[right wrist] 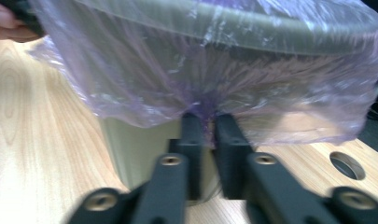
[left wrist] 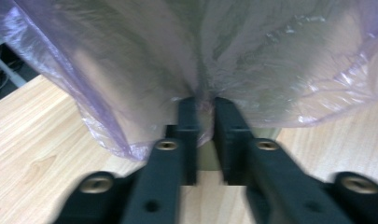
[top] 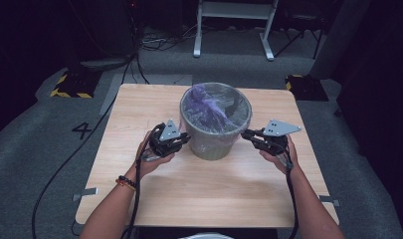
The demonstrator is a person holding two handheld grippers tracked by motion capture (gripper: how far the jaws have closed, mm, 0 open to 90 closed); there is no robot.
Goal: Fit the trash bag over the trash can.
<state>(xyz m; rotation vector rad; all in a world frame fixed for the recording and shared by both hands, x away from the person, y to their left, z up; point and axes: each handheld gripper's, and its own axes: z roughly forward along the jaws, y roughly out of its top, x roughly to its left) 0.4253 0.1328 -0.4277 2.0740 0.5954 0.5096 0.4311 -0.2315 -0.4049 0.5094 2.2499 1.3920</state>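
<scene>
The thin see-through purple plastic bag [top: 209,107] lines the round grey bin [top: 214,142] in the middle of my light wooden table [top: 204,194]. My left gripper [top: 181,140] and my right gripper [top: 246,134] each pinch its hanging edge tight.

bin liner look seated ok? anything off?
Nothing spilled or damaged. The purple bin liner is folded over the grey bin's rim, its skirt loose and wrinkled. The left gripper and the right gripper each pinch the skirt on opposite sides.
</scene>
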